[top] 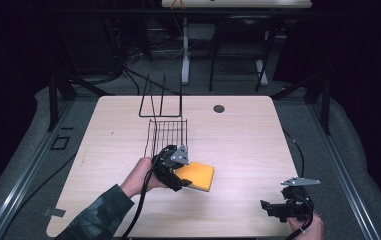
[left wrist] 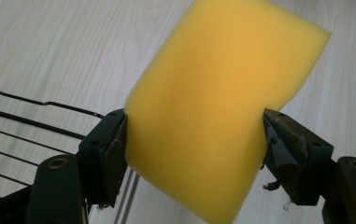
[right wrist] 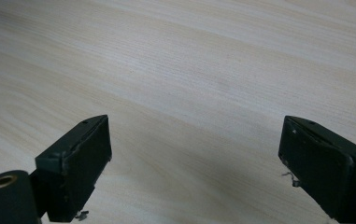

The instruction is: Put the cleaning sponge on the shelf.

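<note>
Left gripper (left wrist: pixel 194 140): jaws clamped on the yellow sponge (left wrist: pixel 217 107), one pad pressing each long side edge. The sponge sits squarely between the fingers (left wrist: pixel 112 149) and runs well beyond their tips, away from the hand; a short part of it also reaches back behind the pads. In the high view the left gripper (top: pixel 177 172) holds the sponge (top: pixel 199 176) out toward the person's right, just over the table (top: pixel 238 135).

A black wire rack (top: pixel 167 131) stands just beyond the left gripper's far side; in the left gripper view its wires (left wrist: pixel 21 121) lie beside and past the left finger.

Right gripper (right wrist: pixel 194 158): jaws spread wide, nothing between them, bare tabletop (right wrist: pixel 180 70) under and ahead of the fingers. In the high view the right gripper (top: pixel 278 207) sits near the table's near right edge, well apart from the sponge.

Surface: pale wood-grain table with rounded corners and a small dark round spot (top: pixel 219 108) toward the far edge. Room: dark, grey floor, metal frame rails at both sides, another table's legs behind.

Sponge: flat rectangular slab, uniform yellow, fine-pored face, straight edges; slightly blurred in the left gripper view.
</note>
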{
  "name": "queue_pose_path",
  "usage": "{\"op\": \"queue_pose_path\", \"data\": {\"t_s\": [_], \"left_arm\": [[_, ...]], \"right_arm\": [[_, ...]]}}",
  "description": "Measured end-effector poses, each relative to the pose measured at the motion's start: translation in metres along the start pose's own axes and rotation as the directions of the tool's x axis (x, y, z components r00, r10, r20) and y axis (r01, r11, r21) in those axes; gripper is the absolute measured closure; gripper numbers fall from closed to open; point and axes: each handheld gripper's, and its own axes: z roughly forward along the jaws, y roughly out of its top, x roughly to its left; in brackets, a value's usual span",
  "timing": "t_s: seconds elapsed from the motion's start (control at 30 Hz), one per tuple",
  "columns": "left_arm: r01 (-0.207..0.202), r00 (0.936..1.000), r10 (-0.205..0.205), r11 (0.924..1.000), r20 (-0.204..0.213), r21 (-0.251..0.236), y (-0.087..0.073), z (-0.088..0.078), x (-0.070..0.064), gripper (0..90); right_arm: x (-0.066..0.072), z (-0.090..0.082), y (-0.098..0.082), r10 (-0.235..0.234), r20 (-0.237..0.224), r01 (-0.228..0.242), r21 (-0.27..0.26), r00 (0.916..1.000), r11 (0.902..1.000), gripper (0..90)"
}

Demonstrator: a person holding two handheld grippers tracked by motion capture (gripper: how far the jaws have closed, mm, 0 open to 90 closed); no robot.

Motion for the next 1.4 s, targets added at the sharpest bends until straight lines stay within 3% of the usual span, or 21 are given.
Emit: {"op": "queue_pose_path", "data": {"t_s": [0.9, 1.4], "left_arm": [[0.054, 0.9957, -0.057, 0.9980, -0.073, -0.031, -0.020, -0.029, 0.021, 28.6], [0.094, 0.9883, -0.098, 0.9948, -0.117, -0.041, -0.032, -0.040, 0.036, 28.7]], "right_arm": [[0.001, 0.000, 0.000, -0.003, -0.001, 0.003, 0.001, 1.0000, 1.0000, 9.8], [0.001, 0.001, 0.000, -0.003, -0.001, 0.003, 0.004, 1.0000, 1.0000, 9.8]]}}
